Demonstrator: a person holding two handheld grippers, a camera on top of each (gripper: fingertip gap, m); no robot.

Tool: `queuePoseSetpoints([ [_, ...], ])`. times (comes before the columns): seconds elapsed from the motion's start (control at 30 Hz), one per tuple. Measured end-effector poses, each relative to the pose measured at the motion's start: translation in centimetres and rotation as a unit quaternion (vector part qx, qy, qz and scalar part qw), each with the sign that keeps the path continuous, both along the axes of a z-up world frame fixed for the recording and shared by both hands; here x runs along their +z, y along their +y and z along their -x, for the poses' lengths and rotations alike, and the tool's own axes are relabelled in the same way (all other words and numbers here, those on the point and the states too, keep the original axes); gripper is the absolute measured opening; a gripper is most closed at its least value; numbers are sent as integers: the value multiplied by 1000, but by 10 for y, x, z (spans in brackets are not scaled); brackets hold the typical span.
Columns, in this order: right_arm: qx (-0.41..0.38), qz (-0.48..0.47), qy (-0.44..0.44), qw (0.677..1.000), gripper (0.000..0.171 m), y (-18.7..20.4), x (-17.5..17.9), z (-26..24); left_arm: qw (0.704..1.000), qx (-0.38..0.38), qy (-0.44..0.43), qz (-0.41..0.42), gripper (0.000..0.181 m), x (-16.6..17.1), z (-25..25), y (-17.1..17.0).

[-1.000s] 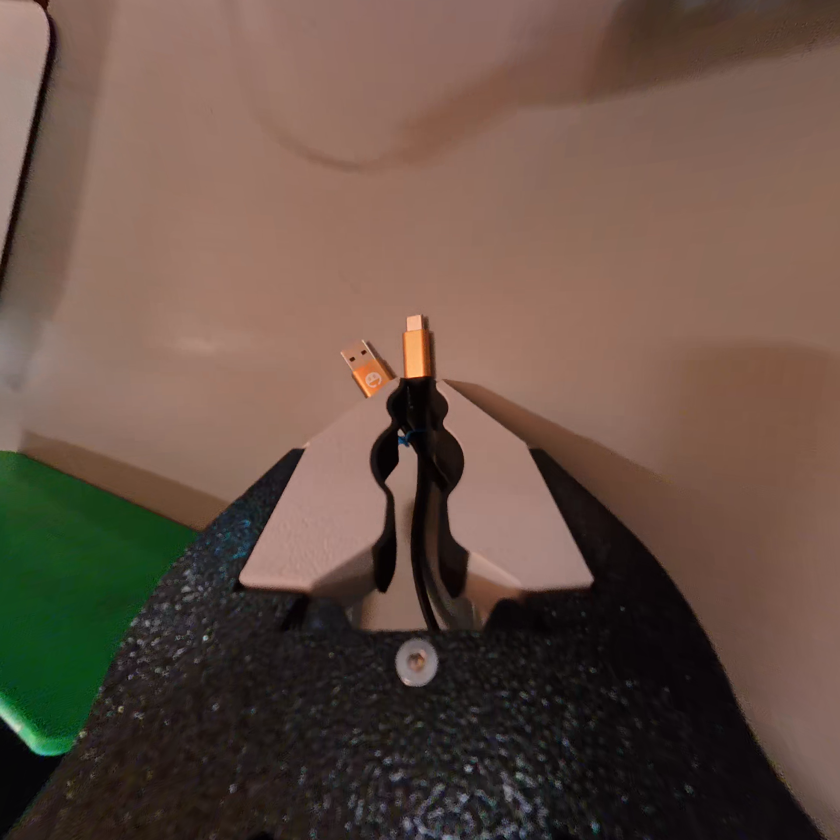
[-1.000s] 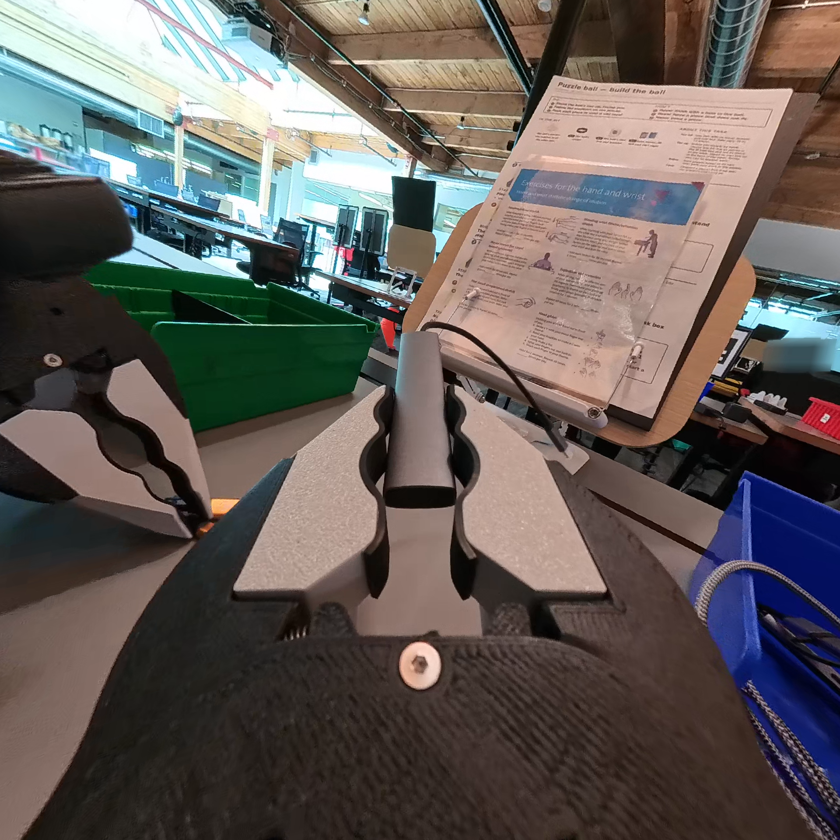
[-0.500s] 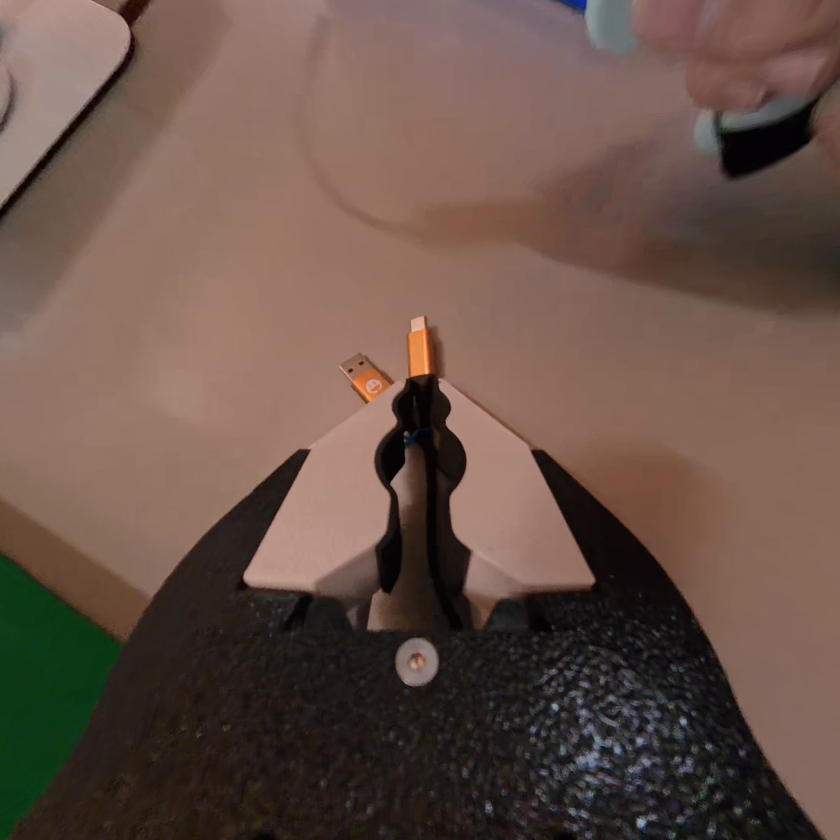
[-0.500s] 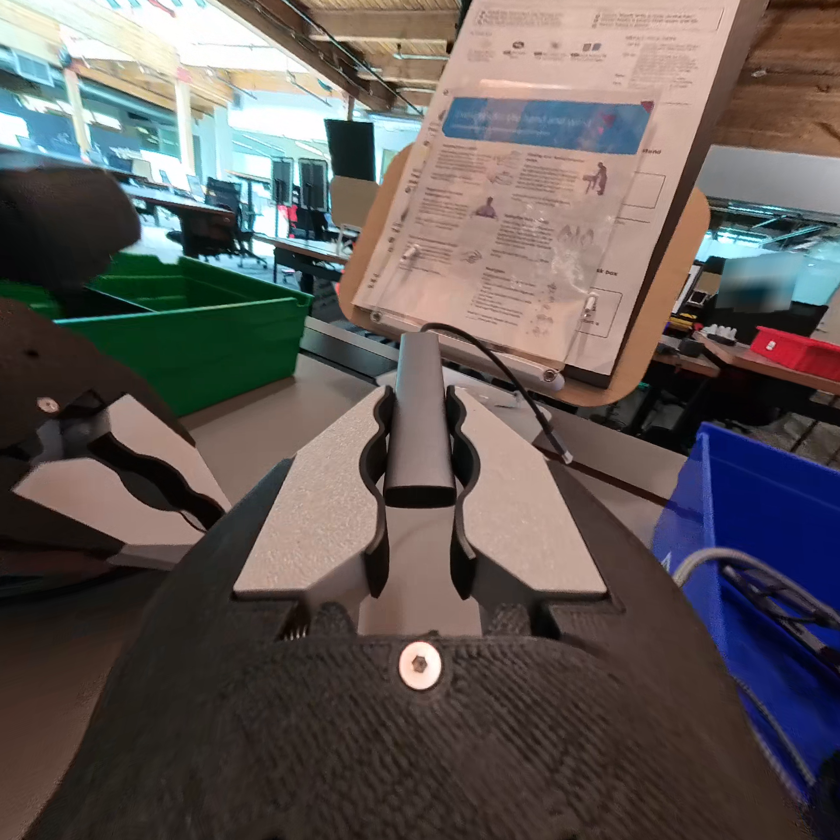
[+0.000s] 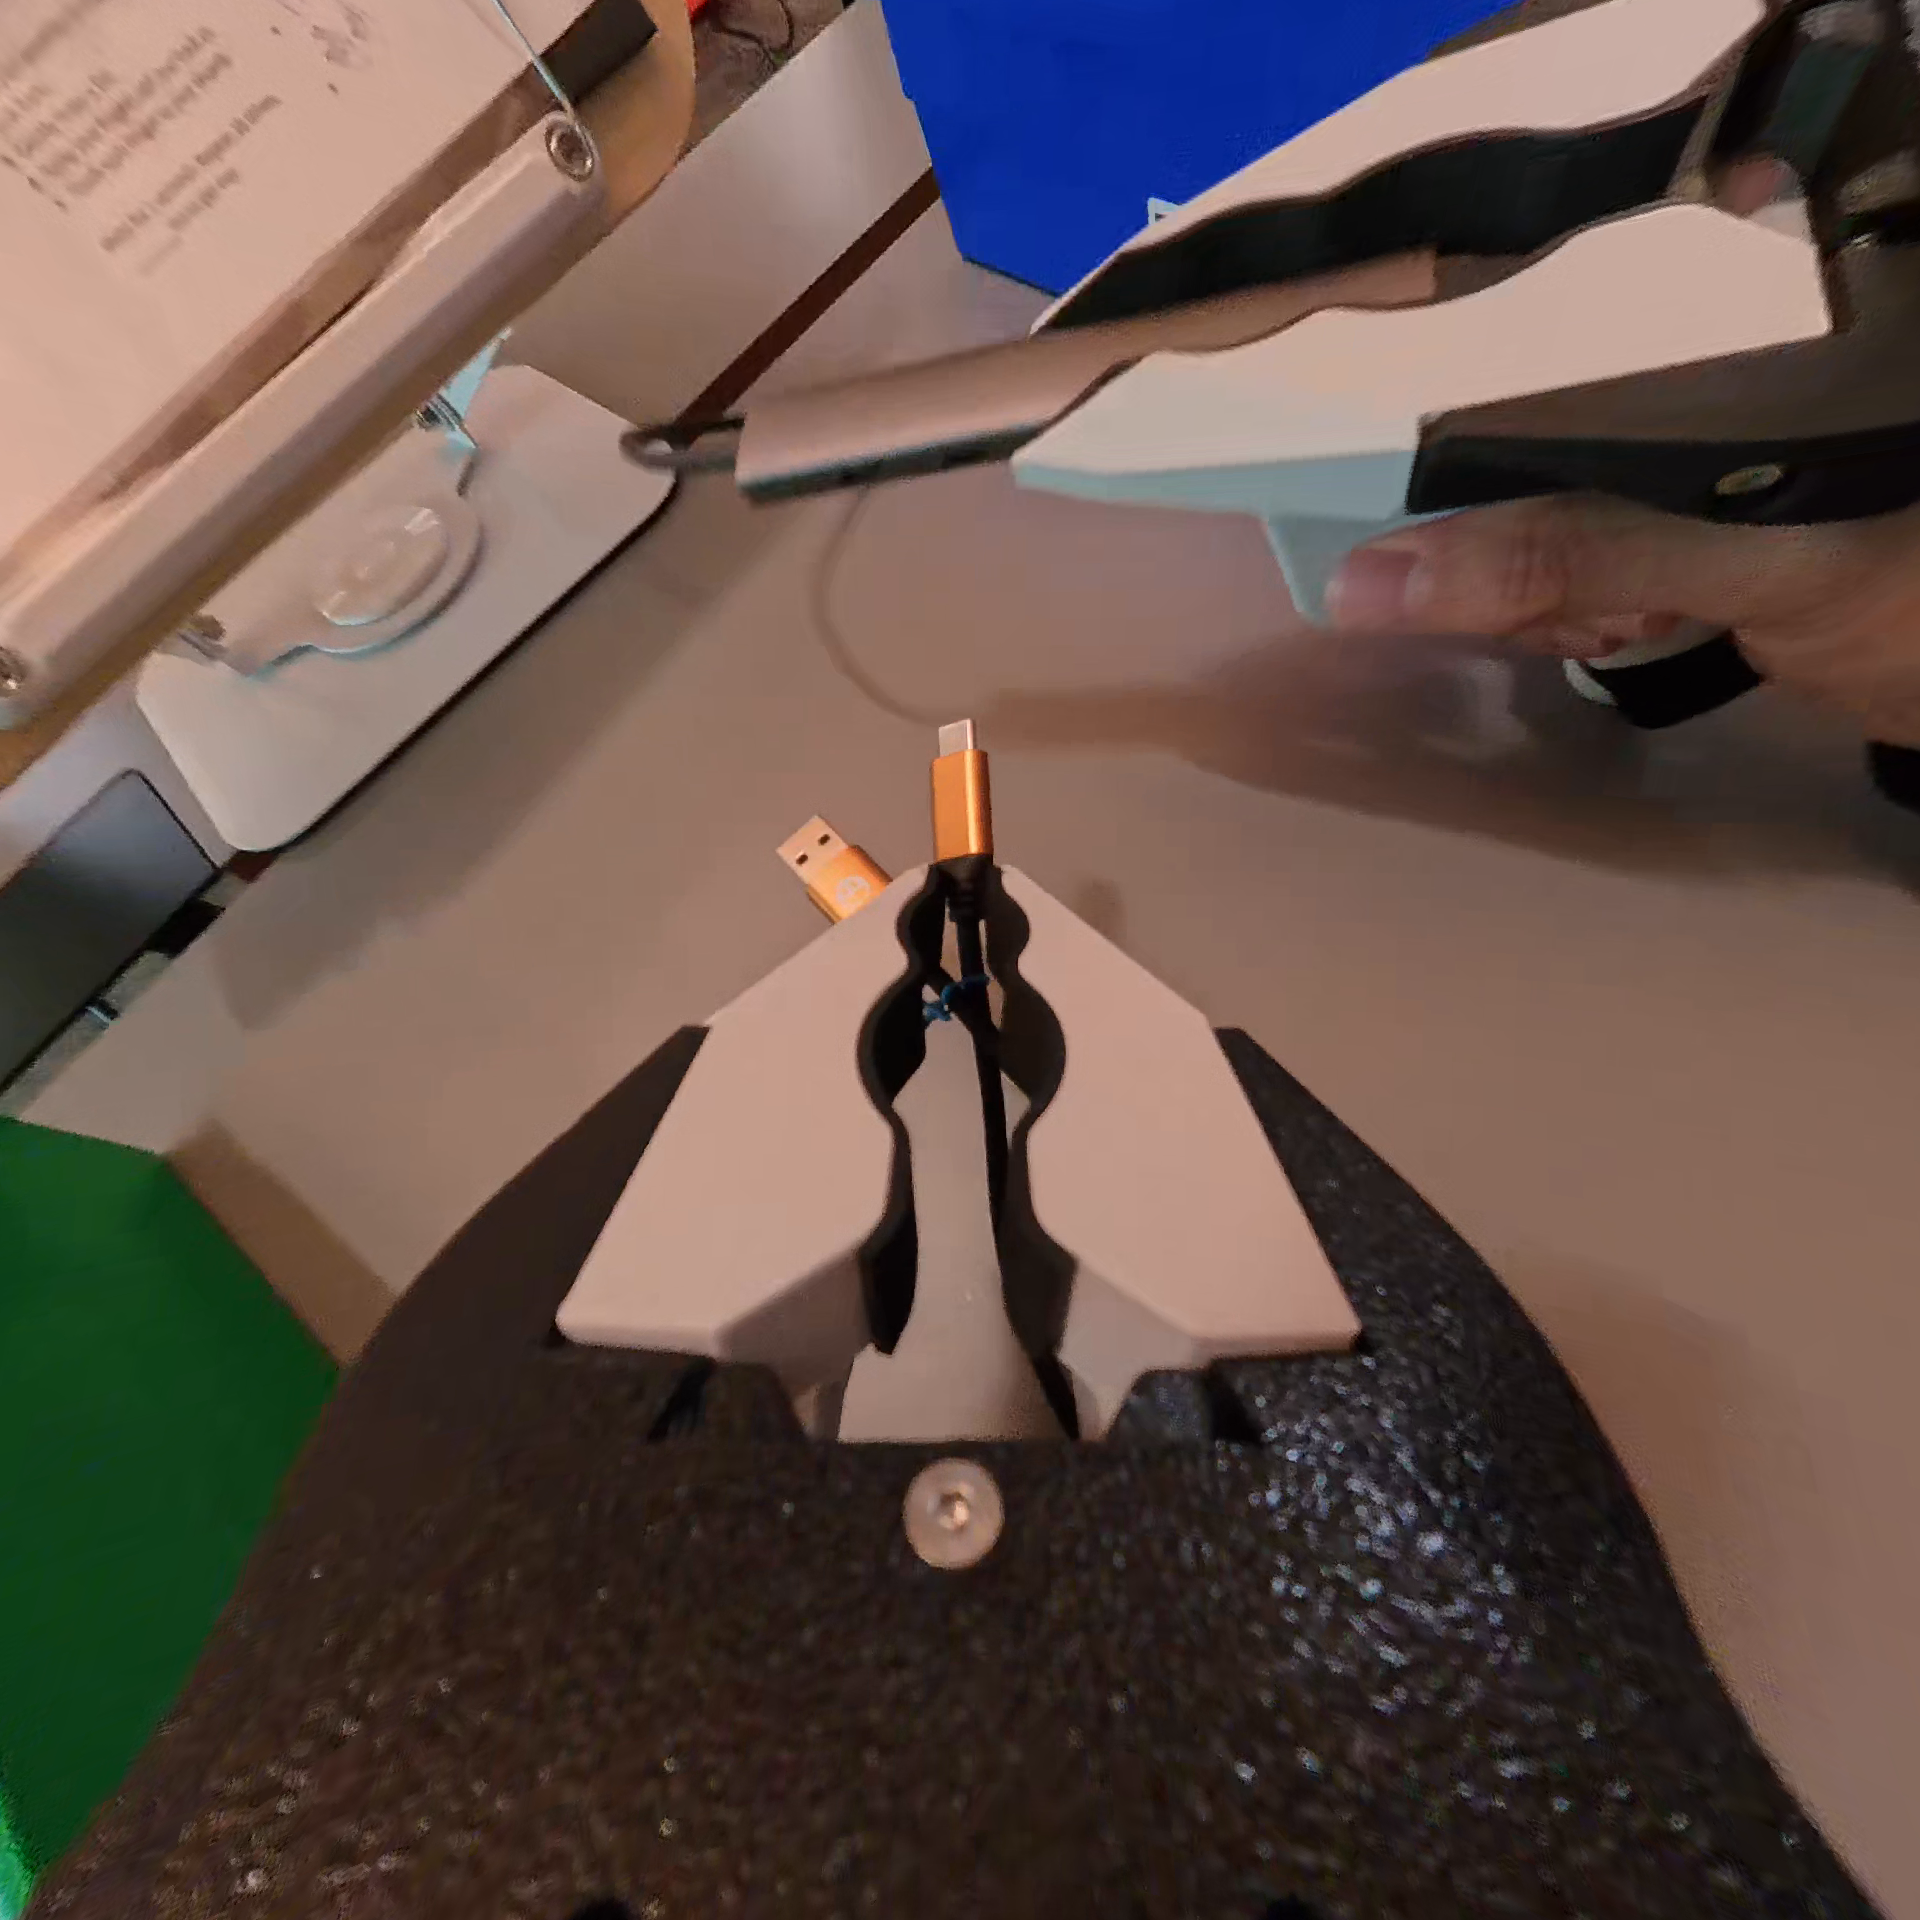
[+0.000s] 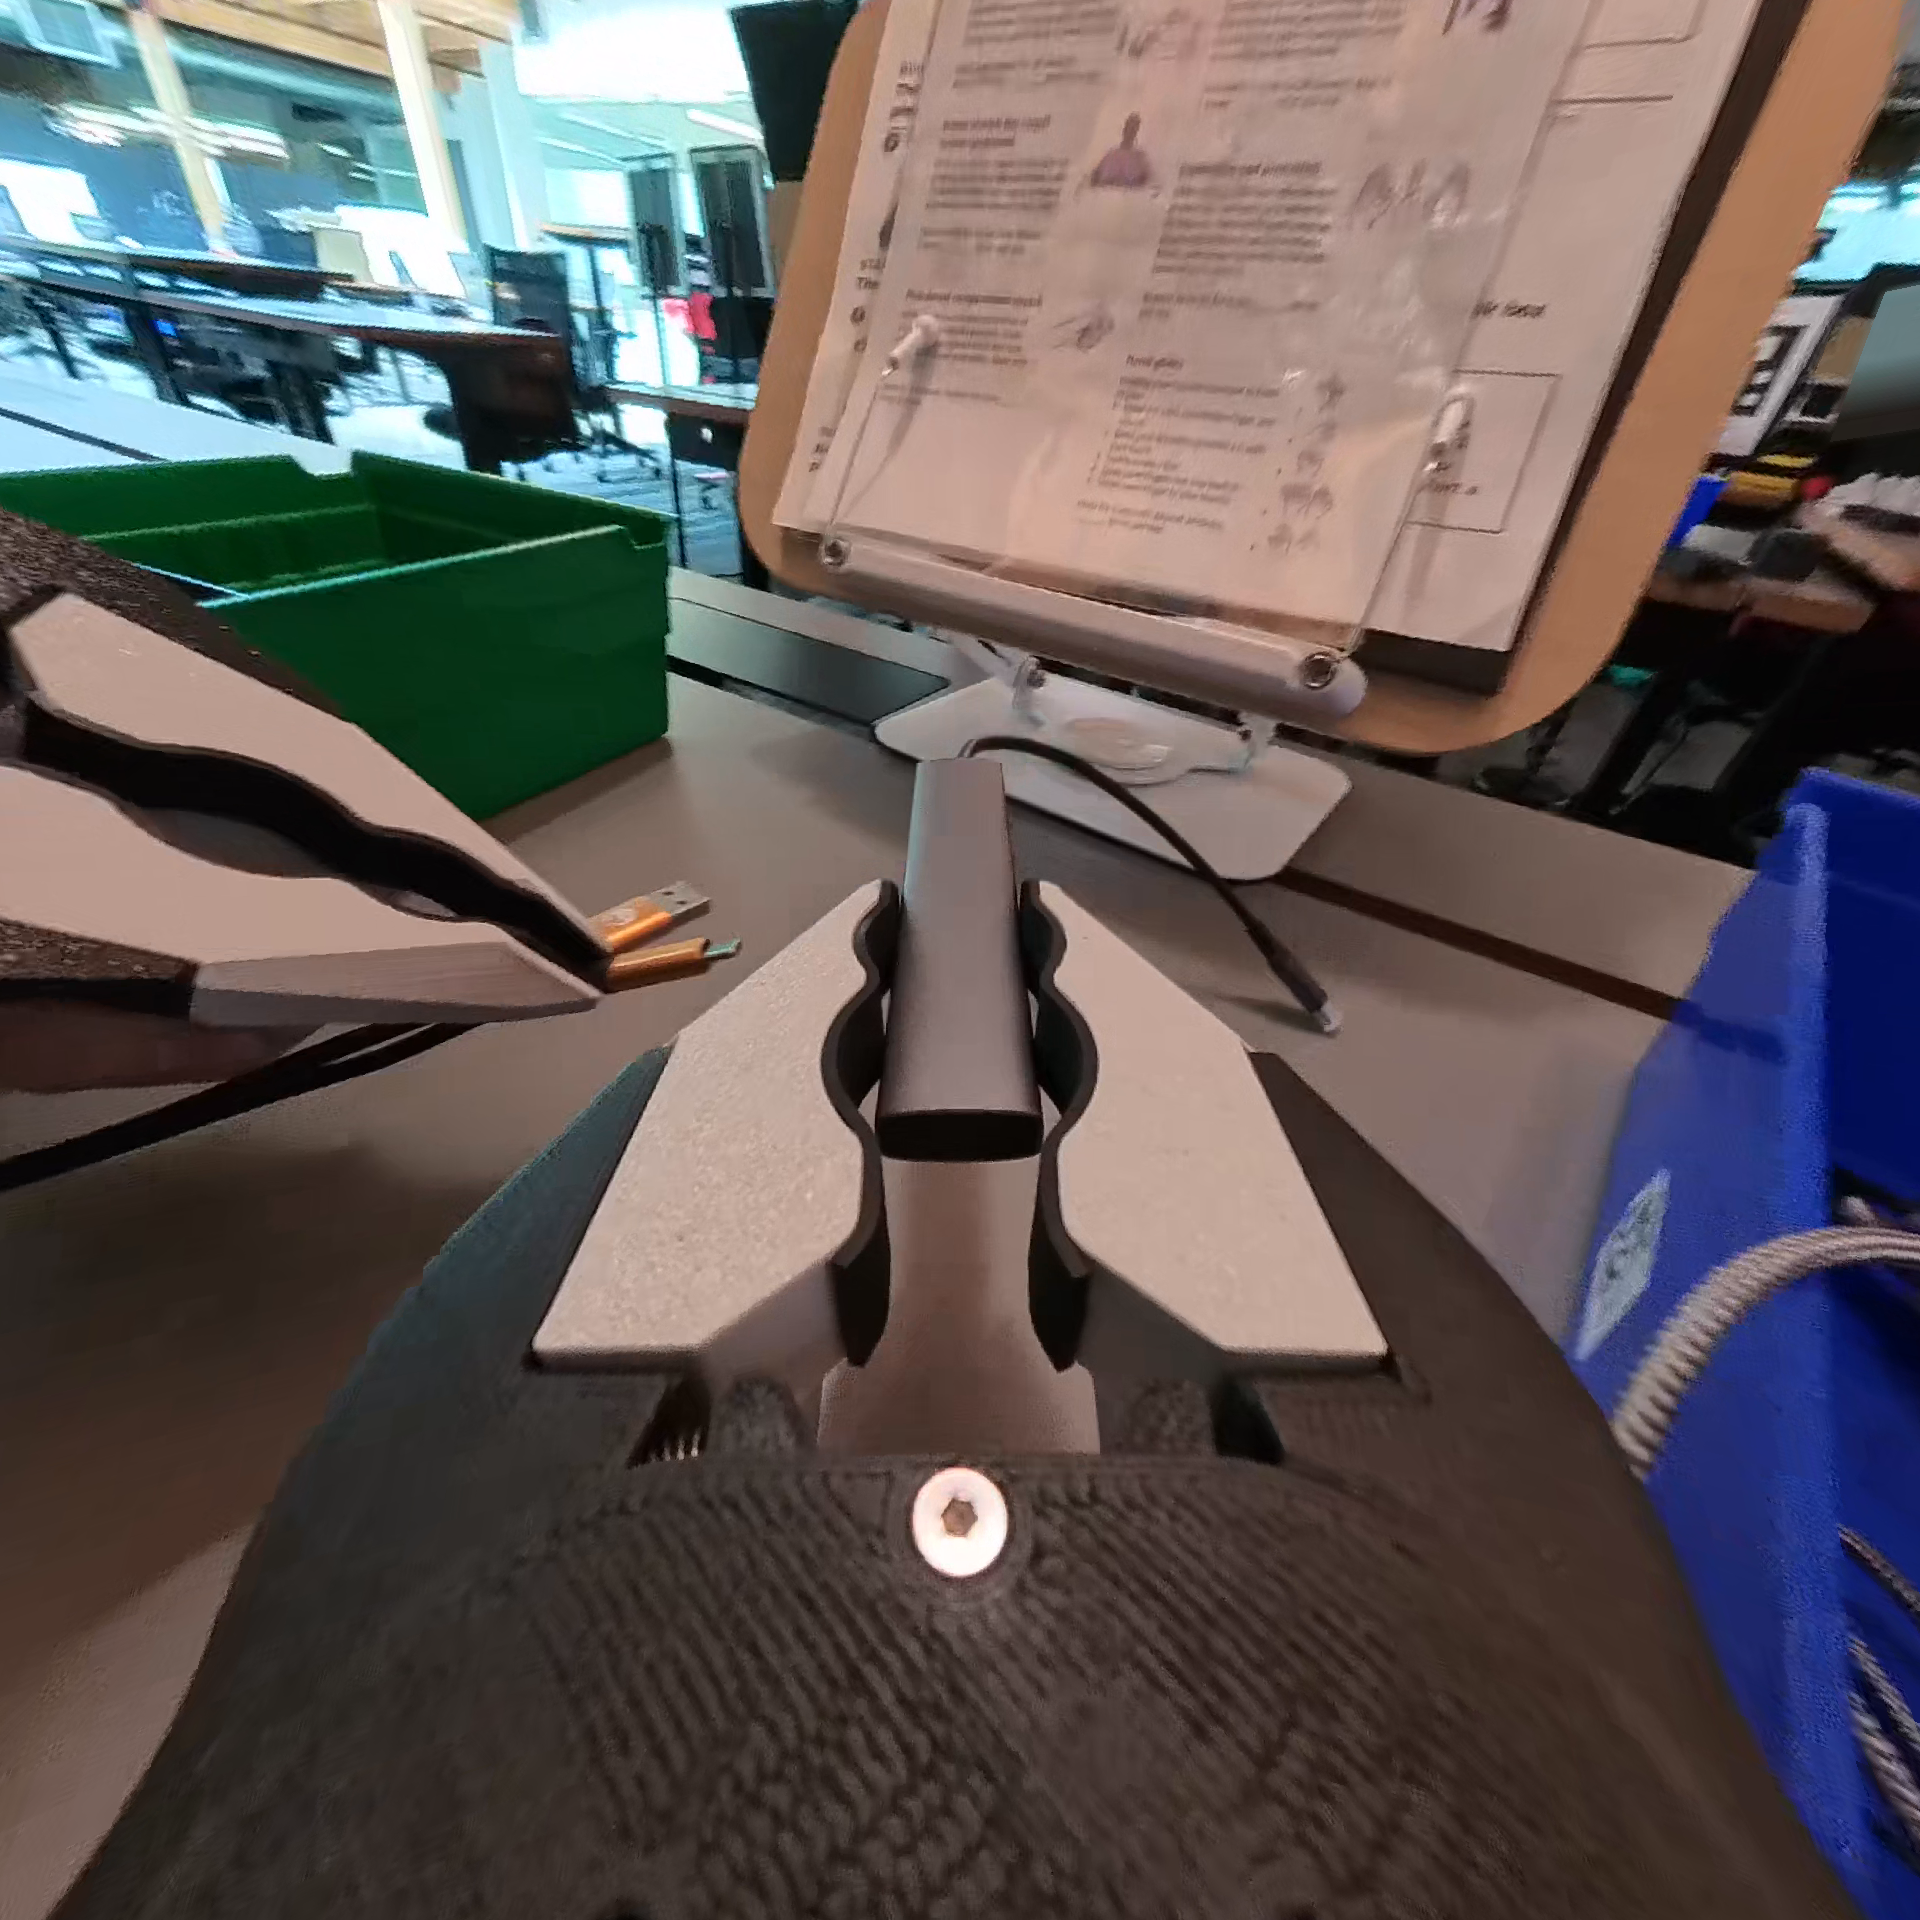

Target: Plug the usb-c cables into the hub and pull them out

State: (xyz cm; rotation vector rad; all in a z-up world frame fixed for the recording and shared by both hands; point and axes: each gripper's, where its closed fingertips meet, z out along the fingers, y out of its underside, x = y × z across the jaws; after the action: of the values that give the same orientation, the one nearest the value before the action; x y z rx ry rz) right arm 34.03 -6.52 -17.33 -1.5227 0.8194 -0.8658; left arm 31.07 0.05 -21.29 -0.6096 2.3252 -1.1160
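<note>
My left gripper point(image 5: 961, 878) is shut on a thin black cable just behind its orange USB-C plug point(image 5: 961, 800), which sticks out forward above the table. The cable's orange USB-A plug point(image 5: 831, 878) shows beside the left finger. My right gripper point(image 6: 956, 899) is shut on a dark grey hub point(image 6: 956, 997), held lengthwise between the jaws. In the left wrist view the hub point(image 5: 883, 436) juts from the right gripper point(image 5: 1039, 400) at upper right, its side ports facing the plug, a gap between them. The left gripper point(image 6: 592, 977) and both orange plugs point(image 6: 655, 961) show left of the hub.
A document stand point(image 6: 1143, 312) with papers, on a white base point(image 6: 1247, 831), stands behind the hub. The hub's own black lead point(image 6: 1195, 862) trails onto the table. A green bin point(image 6: 468, 644) is at the left and a blue bin point(image 6: 1766, 1143) with cables at the right. Tip to tip, the grippers are about 9 centimetres apart.
The left gripper has swung up from facing bare table to facing the hub and stand. The right gripper with the hub has come lower and nearer the left gripper. Both grips are unchanged.
</note>
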Motion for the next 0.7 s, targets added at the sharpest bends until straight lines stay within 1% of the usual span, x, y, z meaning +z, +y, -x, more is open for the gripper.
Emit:
queuePoseSetpoints([
  [0.1,17,-11,1,1000,21,8,0,2,999,1,-33,-21,5,4,1,-1],
  [0.17,32,-1,-4,999,21,14,0,5,999,-1,-44,-7,5,11,3,-4],
  [0.27,63,2,-8,998,21,26,1,12,997,10,-80,-7,5,22,1,1],
  [0.33,70,8,-24,997,21,30,4,14,996,15,-90,-7,5,26,1,2],
  [0.63,79,49,-57,994,21,49,6,23,995,27,-98,-4,5,27,1,3],
  [0.7,57,75,-68,993,21,45,7,20,994,31,-106,-13,5,27,2,5],
])
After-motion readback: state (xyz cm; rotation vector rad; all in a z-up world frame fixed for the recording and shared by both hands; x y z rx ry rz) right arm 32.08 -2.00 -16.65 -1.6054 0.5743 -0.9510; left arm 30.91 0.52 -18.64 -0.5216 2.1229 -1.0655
